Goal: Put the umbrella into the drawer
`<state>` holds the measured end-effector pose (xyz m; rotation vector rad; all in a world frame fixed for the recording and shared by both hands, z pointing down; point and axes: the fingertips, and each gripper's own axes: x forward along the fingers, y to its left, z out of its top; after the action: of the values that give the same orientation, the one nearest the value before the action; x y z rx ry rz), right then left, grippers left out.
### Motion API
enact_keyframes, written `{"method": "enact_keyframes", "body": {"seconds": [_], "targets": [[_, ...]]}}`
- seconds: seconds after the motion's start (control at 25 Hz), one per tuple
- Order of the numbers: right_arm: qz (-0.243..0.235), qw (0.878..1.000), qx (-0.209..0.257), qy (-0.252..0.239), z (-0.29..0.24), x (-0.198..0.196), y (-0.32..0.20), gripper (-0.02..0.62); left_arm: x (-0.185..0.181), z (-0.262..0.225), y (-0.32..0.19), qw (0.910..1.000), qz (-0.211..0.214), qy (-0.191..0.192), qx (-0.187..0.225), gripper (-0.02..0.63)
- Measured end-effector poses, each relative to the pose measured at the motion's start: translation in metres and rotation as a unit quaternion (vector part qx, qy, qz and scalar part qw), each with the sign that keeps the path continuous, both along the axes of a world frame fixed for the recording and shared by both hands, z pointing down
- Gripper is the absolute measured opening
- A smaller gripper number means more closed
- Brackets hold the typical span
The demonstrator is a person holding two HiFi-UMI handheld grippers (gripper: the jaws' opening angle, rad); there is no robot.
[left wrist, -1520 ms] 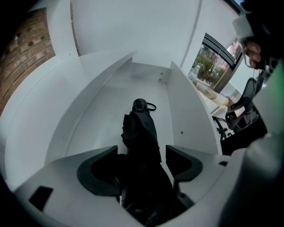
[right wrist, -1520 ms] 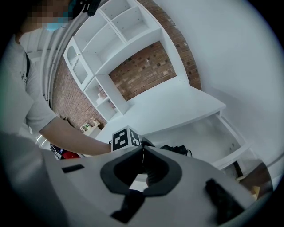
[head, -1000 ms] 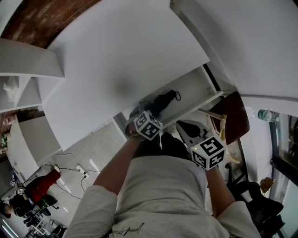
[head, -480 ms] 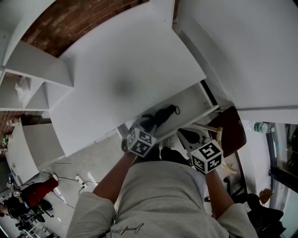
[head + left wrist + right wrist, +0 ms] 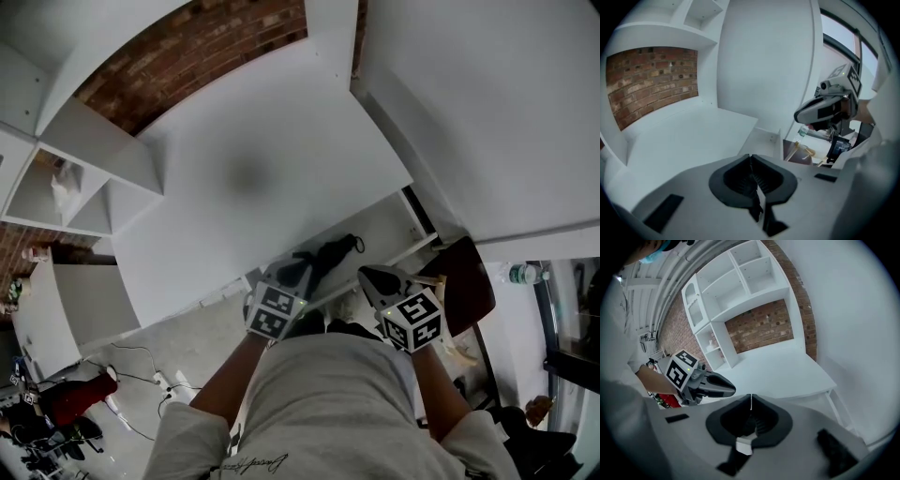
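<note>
Umbrella (image 5: 323, 255), black and folded, is seen lying inside the open drawer (image 5: 386, 230) under the white desk (image 5: 262, 178), low and just right of centre in the head view, with its strap loop turned toward the upper right. The left gripper (image 5: 751, 159) is held near the umbrella's lower left end; its jaws have just been closing and are now pressed together with nothing between them. The right gripper (image 5: 751, 398) is likewise closed on nothing. The placing is judged done, but trouble could be met if the drawer is pushed in. Loose fabric or the loop might be caught under the desk's edge, and closed jaws could slide off the smooth front. The umbrella and drawer are shown only by the head view; in neither gripper view can they be made out. The shelves (image 5: 740, 282) and brick wall (image 5: 761, 329) are shown best by the right gripper view, while a bottle (image 5: 802, 131) and a chair (image 5: 793, 151) below the right gripper are given by the left gripper view.
</note>
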<state>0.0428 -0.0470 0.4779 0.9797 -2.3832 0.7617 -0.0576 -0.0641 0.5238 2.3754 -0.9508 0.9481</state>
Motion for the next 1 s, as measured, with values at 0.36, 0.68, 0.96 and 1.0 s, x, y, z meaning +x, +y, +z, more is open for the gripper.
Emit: {"method": "enact_keyframes", "body": {"seconds": [0.36, 0.68, 0.96, 1.0], "targets": [[0.021, 0.999, 0.009, -0.037, -0.029, -0.009, -0.012, 0.028, 0.005, -0.065, -0.002, 0.9973, -0.013, 0.051, 0.051, 0.015], [0.010, 0.998, 0.035, -0.046, -0.048, -0.019, -0.010, 0.028, 0.005, -0.106, 0.002, 0.9925, -0.030, 0.091, 0.076, 0.015], [0.001, 0.998, 0.039, -0.058, -0.058, -0.026, -0.004, 0.028, 0.006, -0.130, -0.001, 0.9848, -0.058, 0.137, 0.090, 0.015], [0.002, 0.998, 0.040, -0.057, -0.060, -0.026, -0.004, 0.028, 0.006, -0.133, -0.002, 0.9837, -0.061, 0.141, 0.093, 0.015]]}}
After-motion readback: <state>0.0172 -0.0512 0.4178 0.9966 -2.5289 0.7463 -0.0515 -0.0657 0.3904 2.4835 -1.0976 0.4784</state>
